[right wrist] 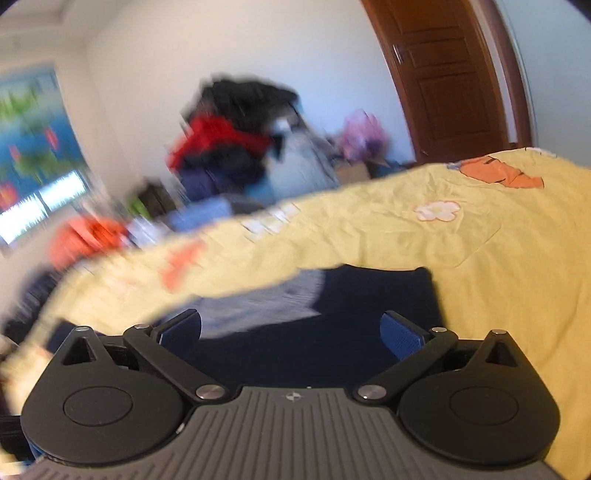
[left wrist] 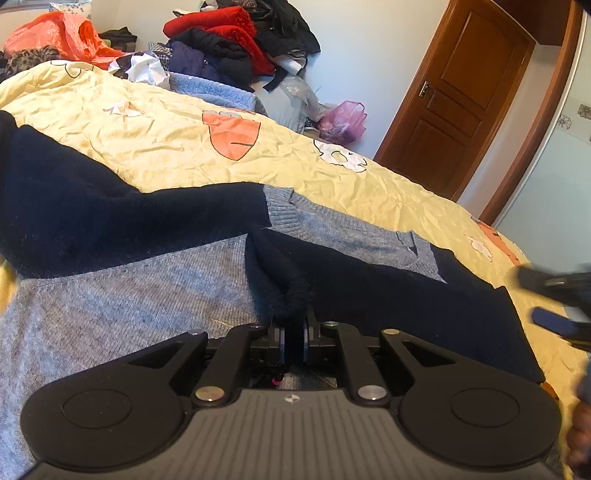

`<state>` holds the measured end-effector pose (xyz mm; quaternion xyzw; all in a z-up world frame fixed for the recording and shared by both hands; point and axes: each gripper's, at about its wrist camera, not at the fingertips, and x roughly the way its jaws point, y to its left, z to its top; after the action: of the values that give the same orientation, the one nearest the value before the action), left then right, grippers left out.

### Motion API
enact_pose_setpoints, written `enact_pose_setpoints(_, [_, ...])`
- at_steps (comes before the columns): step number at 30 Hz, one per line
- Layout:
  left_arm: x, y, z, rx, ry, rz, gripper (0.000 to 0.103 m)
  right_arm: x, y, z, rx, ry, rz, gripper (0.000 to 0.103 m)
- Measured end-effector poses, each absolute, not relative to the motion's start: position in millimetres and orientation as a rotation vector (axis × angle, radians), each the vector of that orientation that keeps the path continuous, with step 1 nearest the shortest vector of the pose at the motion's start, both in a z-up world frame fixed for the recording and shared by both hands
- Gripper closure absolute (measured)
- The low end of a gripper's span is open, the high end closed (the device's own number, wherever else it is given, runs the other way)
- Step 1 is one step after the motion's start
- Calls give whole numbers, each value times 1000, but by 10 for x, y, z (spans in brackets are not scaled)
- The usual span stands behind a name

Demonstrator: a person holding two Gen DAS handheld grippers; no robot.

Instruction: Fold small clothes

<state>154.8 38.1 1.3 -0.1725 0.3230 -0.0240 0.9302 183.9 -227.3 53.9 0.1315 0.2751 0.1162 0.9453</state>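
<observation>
A navy and grey knit sweater [left wrist: 110,288] lies spread on the yellow bedspread [left wrist: 166,147]. My left gripper [left wrist: 293,332] is shut on a bunched navy fold of the sweater [left wrist: 284,288] near its middle. My right gripper [right wrist: 291,332] is open and empty, hovering above the sweater's navy part [right wrist: 332,354]; its blue pads [right wrist: 402,334] stand wide apart. In the left wrist view the right gripper [left wrist: 554,306] shows blurred at the right edge, over the bed beside the sweater's right side.
A pile of red, black and navy clothes [left wrist: 229,40] stands beyond the bed's far side, with an orange plastic bag [left wrist: 62,33] at the left and a pink bag [left wrist: 343,120] on the floor. A brown wooden door [left wrist: 454,92] is at the right.
</observation>
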Motion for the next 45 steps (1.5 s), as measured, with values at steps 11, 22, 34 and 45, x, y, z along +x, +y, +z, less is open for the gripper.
enact_pose_setpoints(11, [1571, 518, -30, -445, 670, -77, 93, 2212, -2178, 18, -20, 695, 145, 1])
enact_pose_setpoints(22, [1450, 911, 264, -447, 728, -113, 80, 2198, -2101, 35, -50, 684, 116, 0])
enact_pose_setpoints(34, [1286, 3907, 476, -917, 456, 364, 2, 2180, -2124, 43, -37, 675, 120, 0])
enact_pose_setpoints(45, [1689, 4577, 44, -1120, 400, 350, 2, 2182, -2107, 41, -43, 675, 117, 0])
